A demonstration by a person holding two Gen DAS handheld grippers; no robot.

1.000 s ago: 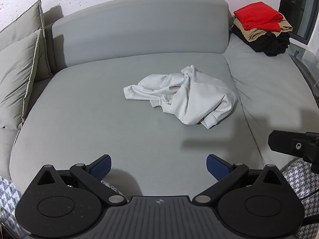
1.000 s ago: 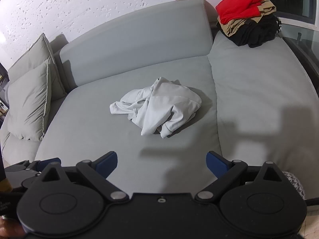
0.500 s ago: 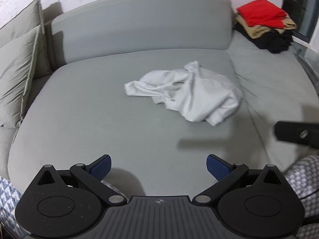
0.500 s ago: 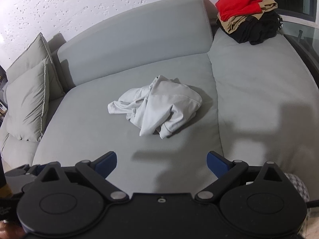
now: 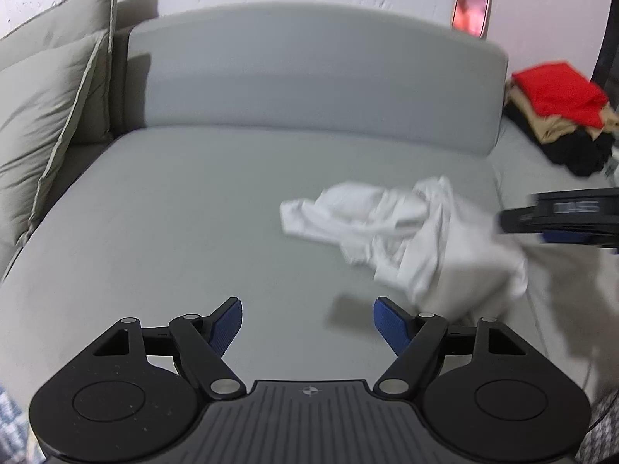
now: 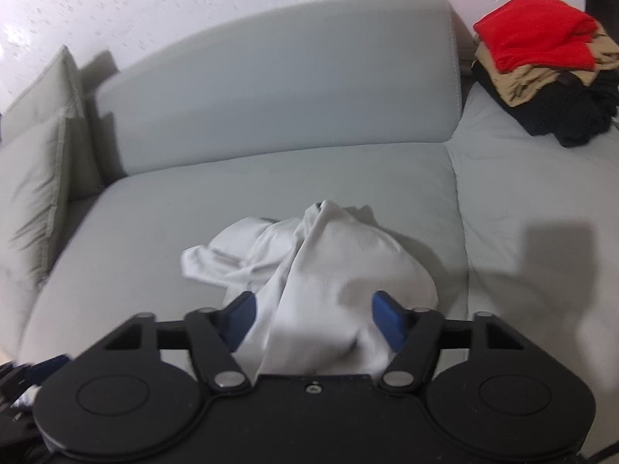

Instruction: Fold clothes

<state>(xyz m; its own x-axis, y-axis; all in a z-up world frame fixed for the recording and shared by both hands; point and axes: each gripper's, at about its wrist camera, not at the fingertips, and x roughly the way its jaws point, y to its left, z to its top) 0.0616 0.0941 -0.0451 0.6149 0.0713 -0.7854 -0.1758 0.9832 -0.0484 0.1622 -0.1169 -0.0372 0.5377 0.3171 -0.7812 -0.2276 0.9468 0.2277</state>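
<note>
A crumpled white garment (image 5: 410, 232) lies on the grey sofa seat (image 5: 162, 216). It also shows in the right wrist view (image 6: 329, 266). My left gripper (image 5: 307, 323) is open and empty, low over the seat, just left of and nearer than the garment. My right gripper (image 6: 313, 319) is open, with the near edge of the garment lying between its blue pads (image 6: 387, 319); I cannot tell if they touch it. The right gripper shows blurred in the left wrist view (image 5: 565, 216), over the garment's right side.
A stack of folded clothes, red on top of tan and black (image 6: 541, 62), sits at the sofa's far right, also seen in the left wrist view (image 5: 561, 112). Grey cushions (image 5: 42, 123) lean at the left. A phone (image 5: 472, 4) stands on the backrest (image 6: 290, 89).
Both grippers have moved forward toward the white garment. The right one now has the garment's near edge between its open fingers. The left one has come close beside it.
</note>
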